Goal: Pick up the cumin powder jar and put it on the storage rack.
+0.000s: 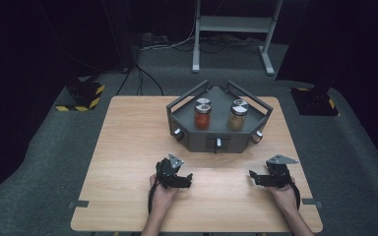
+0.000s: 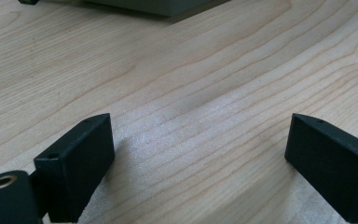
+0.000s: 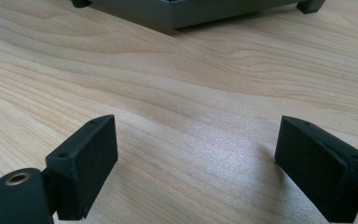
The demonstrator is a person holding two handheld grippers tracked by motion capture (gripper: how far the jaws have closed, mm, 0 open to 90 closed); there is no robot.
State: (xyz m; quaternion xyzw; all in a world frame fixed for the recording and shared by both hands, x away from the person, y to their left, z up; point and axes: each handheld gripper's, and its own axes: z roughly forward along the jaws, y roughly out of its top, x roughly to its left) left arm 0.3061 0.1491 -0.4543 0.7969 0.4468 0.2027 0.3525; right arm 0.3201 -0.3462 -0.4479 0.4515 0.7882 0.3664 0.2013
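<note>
A grey tray (image 1: 192, 129) stood at the far middle of the wooden worktop (image 1: 128, 147), and everything else lay relative to it. Inside it, a red-filled jar (image 1: 202, 116) stood to the left and a tan-filled jar (image 1: 237, 117) to the right, well apart, both upright with metal lids. Nearer than the tray and to its left, the left gripper (image 1: 188, 178) rested low over bare wood, jaws spread with nothing between. Nearer and to its right, the right gripper (image 1: 254, 177) sat likewise, jaws apart and empty.
</note>
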